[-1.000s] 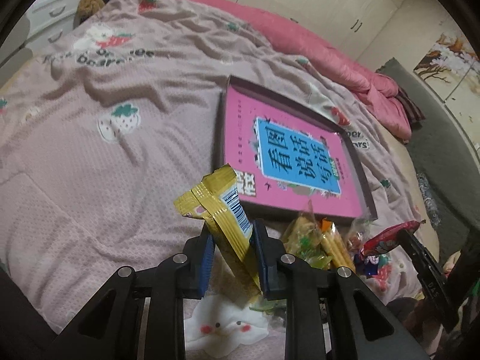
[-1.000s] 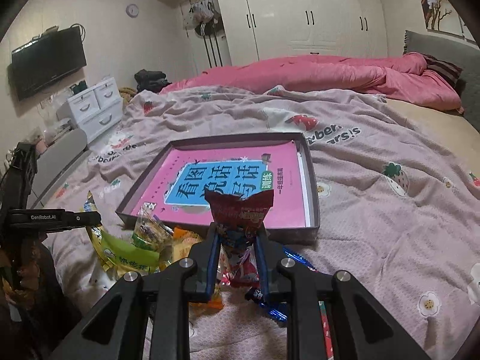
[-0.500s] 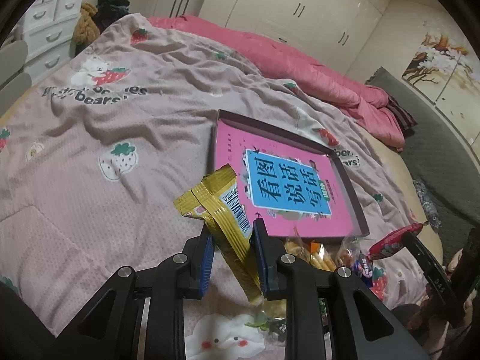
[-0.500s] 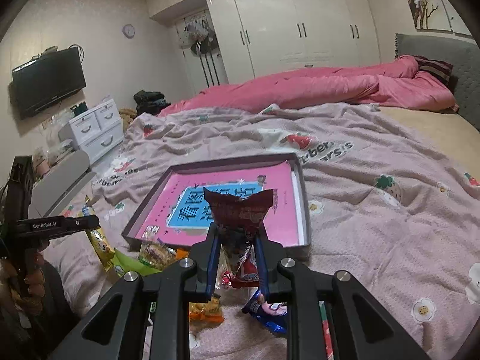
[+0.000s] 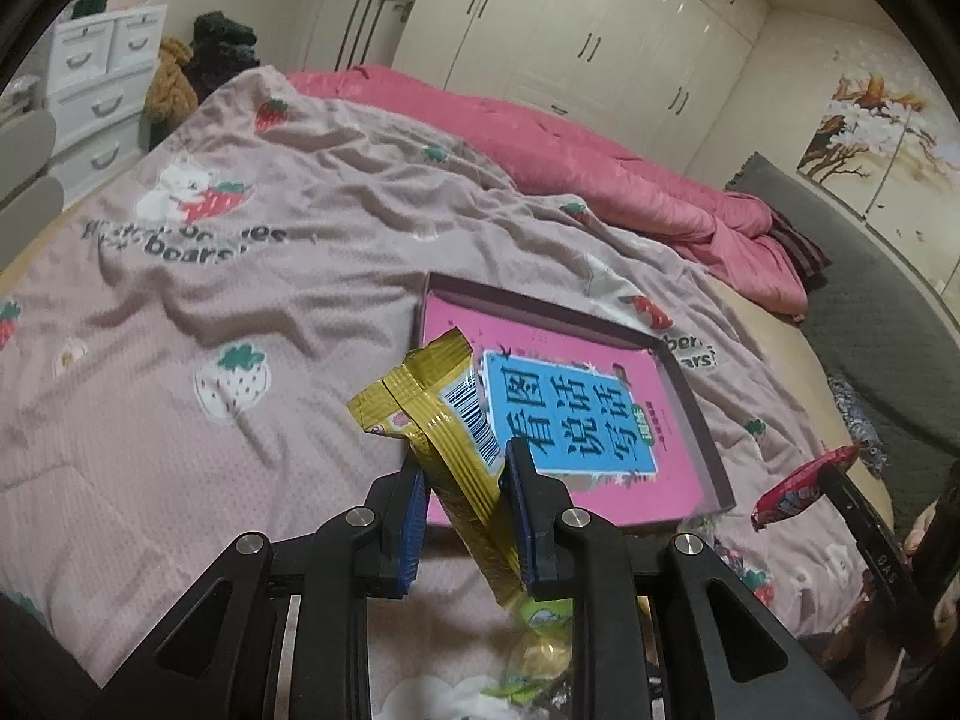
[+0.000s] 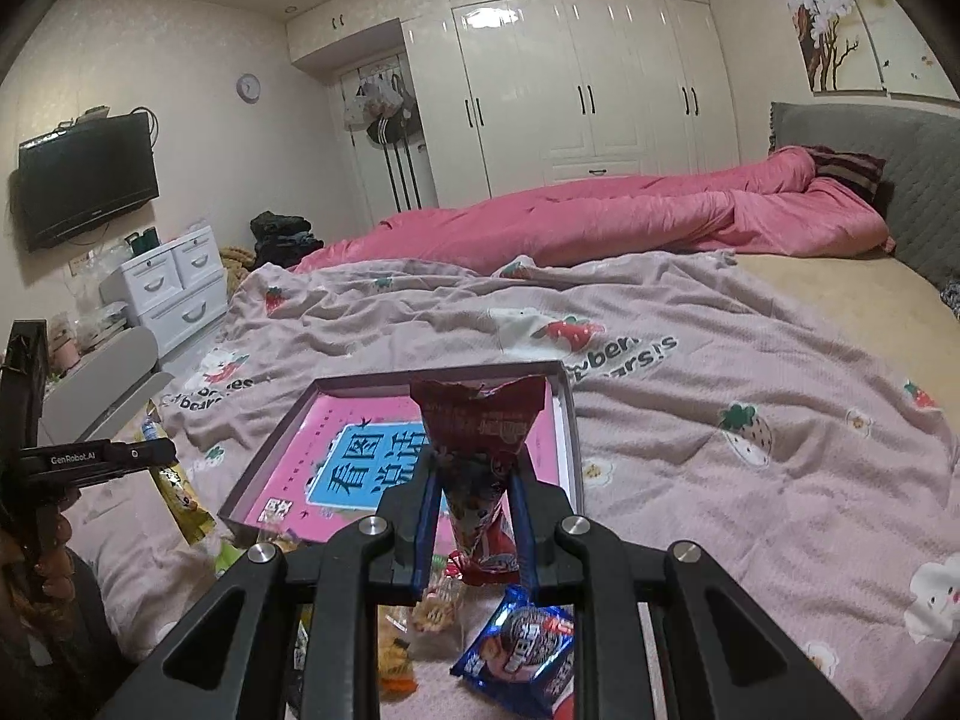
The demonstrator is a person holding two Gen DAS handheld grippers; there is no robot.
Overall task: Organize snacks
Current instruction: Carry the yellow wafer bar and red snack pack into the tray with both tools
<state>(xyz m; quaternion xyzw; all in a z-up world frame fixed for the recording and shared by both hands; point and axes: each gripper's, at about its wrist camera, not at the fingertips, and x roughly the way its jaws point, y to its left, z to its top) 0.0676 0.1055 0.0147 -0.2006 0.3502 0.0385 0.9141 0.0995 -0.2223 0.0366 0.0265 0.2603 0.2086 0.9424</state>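
Left wrist view: the left hand-held gripper (image 5: 465, 483) is clamped on a yellow snack packet (image 5: 447, 420), pinching it near its middle so the crimped top end and barcode stick up above the blue pads. The packet is lifted clear of the pale pink strawberry-print blanket (image 5: 240, 276) covering the bed. Just ahead lies a shallow grey-rimmed box (image 5: 690, 408) whose floor is filled by a pink book with a blue title panel; the packet is probably held high so it can clear the box rim. At the far right, the red snack packet (image 5: 801, 486) juts from the other gripper, also in the air and near the box's closest corner.

Right wrist view: the right hand-held gripper (image 6: 474, 495) is closed on the red snack packet (image 6: 480, 432), squeezing its lower half so the wider torn-looking top fans out above the fingers. It hovers in front of the near edge of the box (image 6: 567, 420). Beneath the gripper, loose snacks remain on the blanket, including a blue cookie packet (image 6: 522, 642) and clear-wrapped items. At the left edge, the left hand-held gripper (image 6: 144, 456) holds the yellow snack packet (image 6: 180, 498) hanging down. Both packets appear poised for placing into the box.
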